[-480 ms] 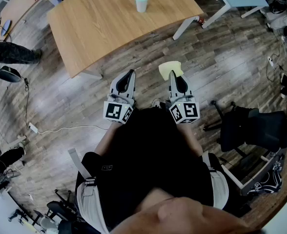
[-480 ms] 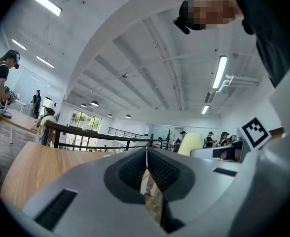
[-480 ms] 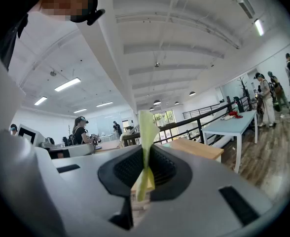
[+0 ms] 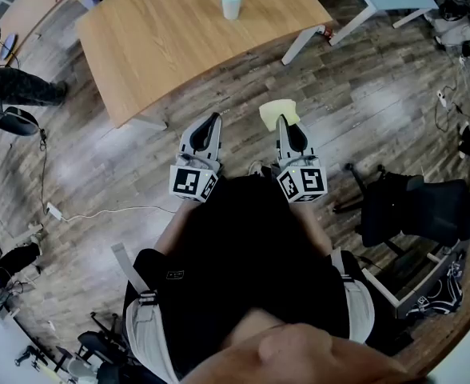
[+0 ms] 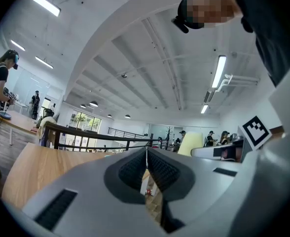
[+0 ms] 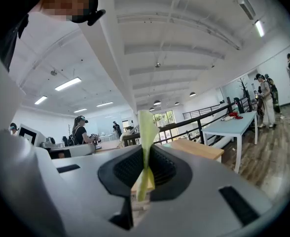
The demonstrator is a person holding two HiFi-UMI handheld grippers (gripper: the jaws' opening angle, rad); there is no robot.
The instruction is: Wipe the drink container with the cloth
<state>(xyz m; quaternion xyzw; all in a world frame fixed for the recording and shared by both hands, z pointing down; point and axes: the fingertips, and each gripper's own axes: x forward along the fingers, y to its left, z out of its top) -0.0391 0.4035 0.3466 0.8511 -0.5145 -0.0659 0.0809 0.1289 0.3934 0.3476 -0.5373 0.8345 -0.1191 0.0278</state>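
The right gripper [image 6: 145,154] pinches the yellow cloth [image 6: 147,127] between its closed fingers, the left gripper [image 5: 146,153] is pressed together on nothing, and the cup [image 4: 232,2] stands on the wooden table [image 4: 163,38], well ahead of both.

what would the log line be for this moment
left hand-held gripper: shut, empty | right hand-held gripper: shut on cloth | cup: upright on table, apart from both | wiping: not started

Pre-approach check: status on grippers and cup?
Right gripper shut on cloth. Left gripper shut, empty. Cup upright on table ahead. No obstacle seen.
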